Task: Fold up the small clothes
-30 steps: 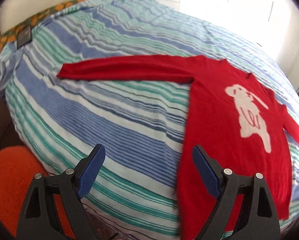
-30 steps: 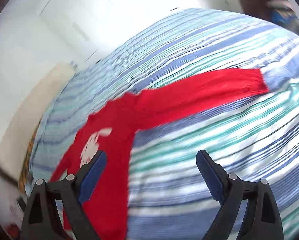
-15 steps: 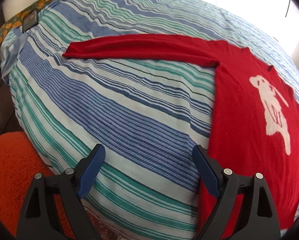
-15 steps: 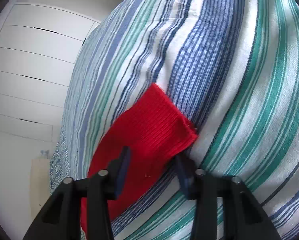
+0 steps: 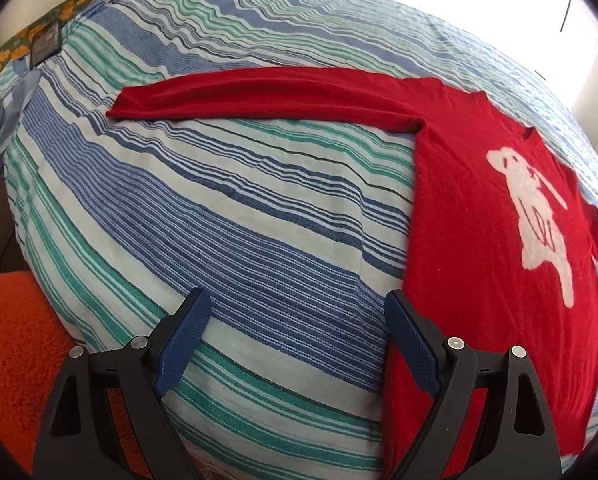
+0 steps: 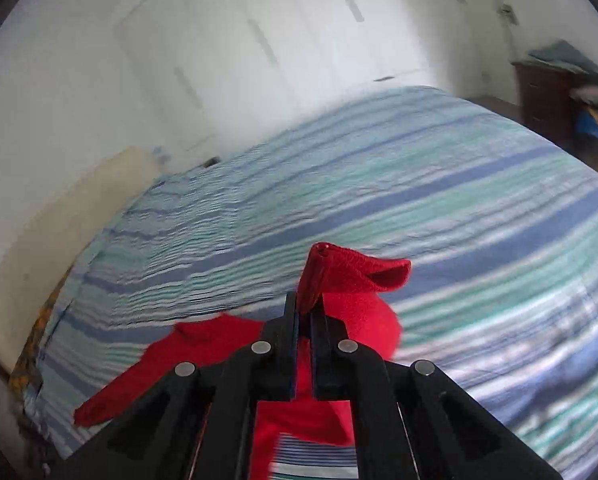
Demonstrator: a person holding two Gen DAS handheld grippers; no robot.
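A small red sweater (image 5: 479, 216) with a white animal figure lies flat on the striped bed (image 5: 239, 220). One sleeve (image 5: 259, 96) stretches out to the left. My left gripper (image 5: 295, 340) is open and empty above the bed's near edge, just left of the sweater's hem. My right gripper (image 6: 305, 312) is shut on the cuff of the other sleeve (image 6: 347, 272) and holds it lifted above the bed. The sweater's body and far sleeve (image 6: 159, 368) show below it, blurred.
An orange rug (image 5: 15, 360) lies on the floor at the lower left. A dark flat object (image 5: 45, 46) lies on a patterned pillow at the bed's far left. White wardrobe doors (image 6: 259, 40) stand behind the bed. A dark dresser (image 6: 555, 92) stands at the right.
My right gripper closed on the sleeve cuff and lifted it off the bed. My left gripper moved slightly closer over the bed and stayed open.
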